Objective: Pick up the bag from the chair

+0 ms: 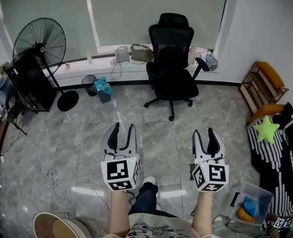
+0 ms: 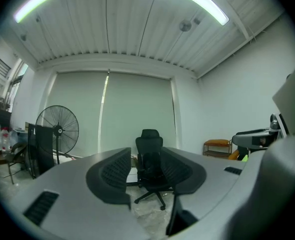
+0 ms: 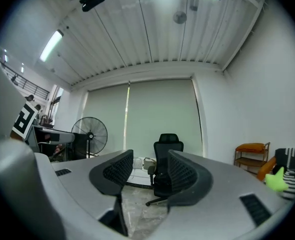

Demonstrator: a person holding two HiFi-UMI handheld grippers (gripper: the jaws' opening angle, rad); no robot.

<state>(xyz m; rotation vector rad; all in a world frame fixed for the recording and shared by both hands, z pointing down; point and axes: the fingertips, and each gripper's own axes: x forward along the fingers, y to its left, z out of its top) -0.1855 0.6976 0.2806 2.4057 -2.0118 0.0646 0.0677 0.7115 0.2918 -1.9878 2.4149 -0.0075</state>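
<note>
Left tongs (image 1: 123,128) and right tongs (image 1: 204,132) both gape apart, holding nothing, well short of the black chair (image 1: 172,58). Can't spot a bag on its dark seat; two handbags (image 1: 141,53) sit on the ledge (image 1: 77,66) behind it.

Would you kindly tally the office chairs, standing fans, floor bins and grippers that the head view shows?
office chair: 1
standing fan: 1
floor bins: 2, black bin and teal bin
grippers: 2, left gripper and right gripper
Total: 6
</note>
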